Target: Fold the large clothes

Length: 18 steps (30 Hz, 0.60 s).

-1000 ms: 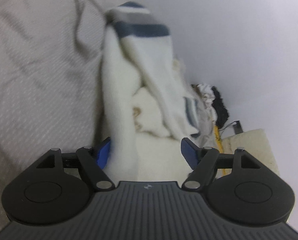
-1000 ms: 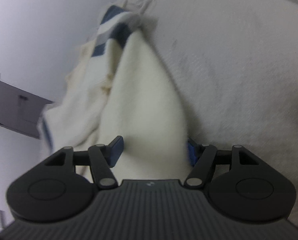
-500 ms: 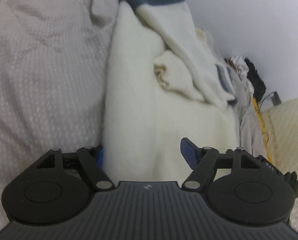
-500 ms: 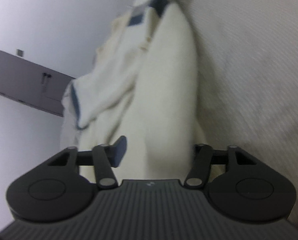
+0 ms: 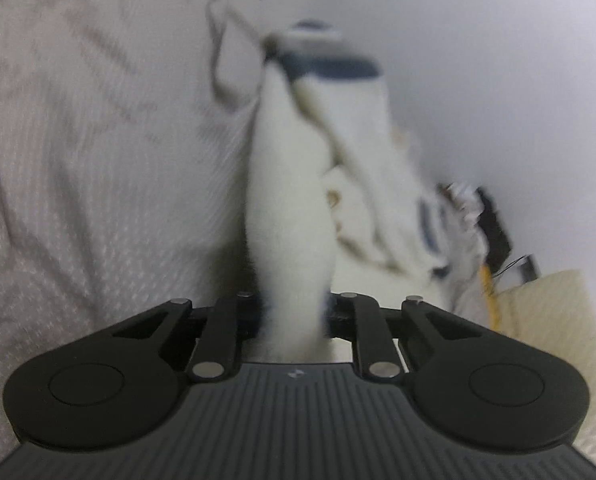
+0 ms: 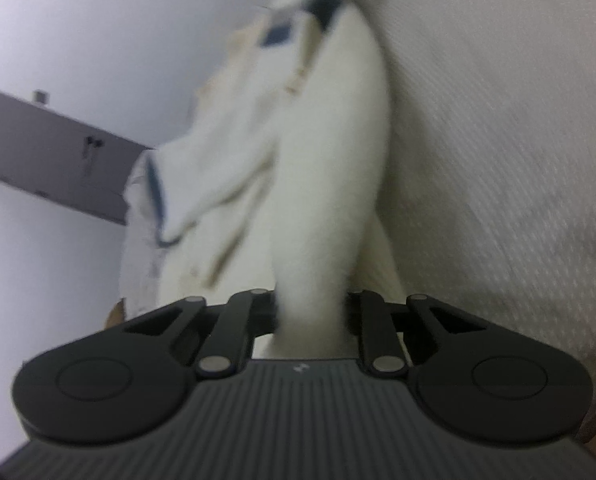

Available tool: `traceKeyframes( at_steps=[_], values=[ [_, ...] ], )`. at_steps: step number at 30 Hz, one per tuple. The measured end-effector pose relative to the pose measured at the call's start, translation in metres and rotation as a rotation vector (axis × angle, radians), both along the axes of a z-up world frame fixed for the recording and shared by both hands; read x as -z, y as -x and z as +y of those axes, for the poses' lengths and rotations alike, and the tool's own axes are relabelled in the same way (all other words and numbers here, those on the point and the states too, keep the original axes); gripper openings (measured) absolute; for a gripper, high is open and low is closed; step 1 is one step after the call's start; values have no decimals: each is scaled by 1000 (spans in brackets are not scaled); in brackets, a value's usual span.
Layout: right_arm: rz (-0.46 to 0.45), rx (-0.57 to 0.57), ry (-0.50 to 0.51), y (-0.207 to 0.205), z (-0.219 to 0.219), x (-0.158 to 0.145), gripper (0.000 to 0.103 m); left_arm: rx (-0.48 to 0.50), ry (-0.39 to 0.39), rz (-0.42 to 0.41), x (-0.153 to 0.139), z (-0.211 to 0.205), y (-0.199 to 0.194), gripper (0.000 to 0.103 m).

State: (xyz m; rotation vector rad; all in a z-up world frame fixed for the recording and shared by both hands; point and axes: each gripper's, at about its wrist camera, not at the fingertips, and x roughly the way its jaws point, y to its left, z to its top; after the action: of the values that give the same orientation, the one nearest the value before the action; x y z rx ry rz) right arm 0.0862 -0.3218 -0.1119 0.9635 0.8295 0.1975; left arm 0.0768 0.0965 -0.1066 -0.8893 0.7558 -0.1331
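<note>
Left wrist view shows my left tongs closing on a bunched ridge of the fluffy cream-white fleece garment with navy and grey striped bands, the cloth pinched between the pads. Right wrist view shows the same for my right tongs: jaws closing, a thick fold of the garment gripped between them. The garment lies stretched between the two grips on the pale grey textured bedsheet, its striped end far from both cameras, beside the white wall.

Assessment of the step in hand: I judge this to be the pickup of two edge points before a fold. To do it well, I should confirm both pinches catch all intended layers, then raise both hands evenly and keep the edge taut so the loose sleeve does not drag or twist.

Risk: thick pile may slip from narrow pads. Both frames are blurred; exact layer count cannot be told.
</note>
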Motion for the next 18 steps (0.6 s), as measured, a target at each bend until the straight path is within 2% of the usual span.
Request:
traceKeyframes(
  at_steps=[4, 11, 18],
  values=[
    [-97, -24, -22, 10, -12, -28, 17, -10, 48, -95, -28, 11, 14, 19],
    [-241, -84, -30, 30, -31, -82, 16, 21, 84, -200, -71, 12, 37, 18],
    [-371, -138, -41, 63, -33, -143, 16, 52, 145, -313, -127, 21, 90, 18]
  ],
)
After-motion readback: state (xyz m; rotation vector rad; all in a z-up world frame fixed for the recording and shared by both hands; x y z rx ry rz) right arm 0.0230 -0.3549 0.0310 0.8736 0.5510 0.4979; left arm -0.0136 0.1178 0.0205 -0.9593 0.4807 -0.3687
